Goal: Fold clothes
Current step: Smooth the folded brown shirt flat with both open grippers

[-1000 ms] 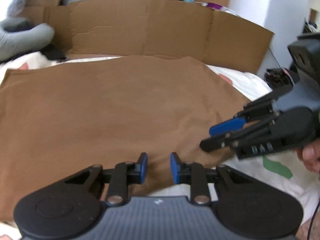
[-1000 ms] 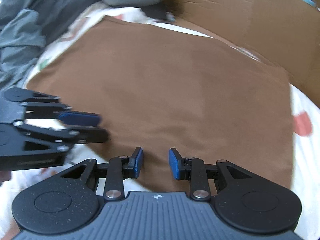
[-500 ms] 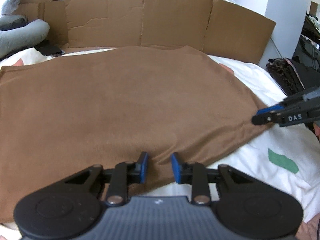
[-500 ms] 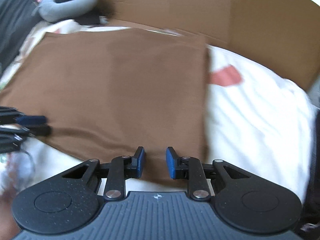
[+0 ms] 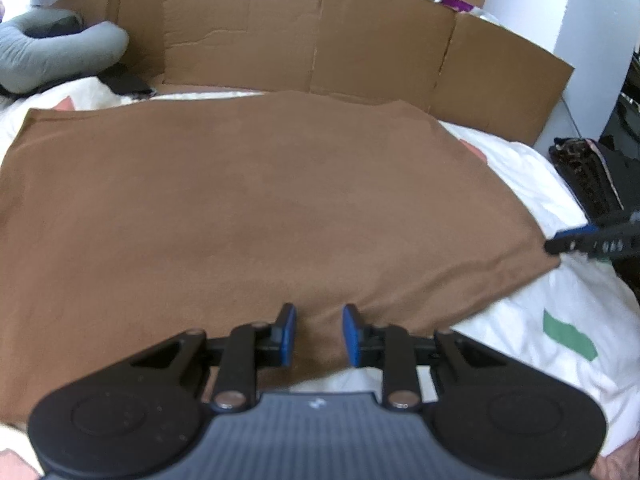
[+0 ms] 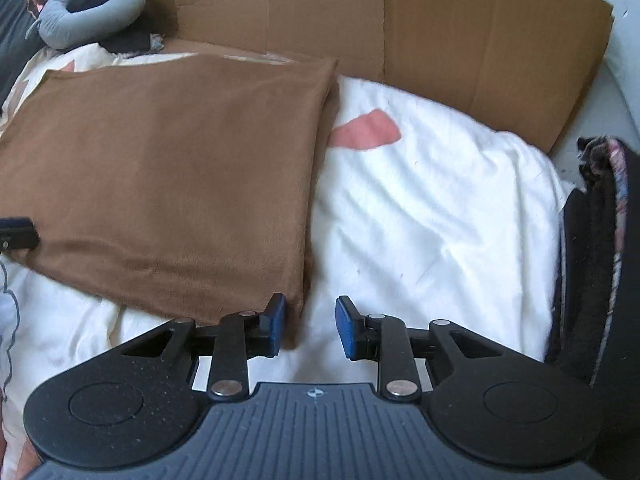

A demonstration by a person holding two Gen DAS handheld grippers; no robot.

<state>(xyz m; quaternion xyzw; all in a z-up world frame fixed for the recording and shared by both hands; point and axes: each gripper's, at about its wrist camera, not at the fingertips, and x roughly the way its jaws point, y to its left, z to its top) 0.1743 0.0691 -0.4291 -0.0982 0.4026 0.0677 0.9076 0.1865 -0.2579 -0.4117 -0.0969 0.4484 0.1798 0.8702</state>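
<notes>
Garment: a brown cloth [image 5: 260, 200], most likely a soft knit top or similar piece, lies spread flat as a broad rectangle on a bed covered by a white duvet [image 6: 420, 208] printed with coloured patches; no sleeves or collar can be made out, so its exact kind cannot be told. Its edges are straight, and its right side appears to carry a doubled edge, which would fit a piece already folded at least once as well as one merely laid out; the pictures do not settle which. The left tool [image 5: 318, 334] sits low over the near hem, fingers parted with cloth showing between them but not pinched: released. The right tool [image 6: 310, 326] stands at the near right corner, its left finger [image 6: 274, 324] just at the corner of the fabric and its right finger over bare duvet; it too is unclenched and grips nothing. In the left wrist view it reaches in at the garment's right corner. The spacing of the two tools along the near edge suits taking that hem at two places so the cloth would lift evenly. A cardboard sheet [image 5: 320, 40] stands along the far side of the bed, probably as a backdrop or barrier. A grey neck pillow [image 6: 88, 10] lies at the far left, clear of the garment.
</notes>
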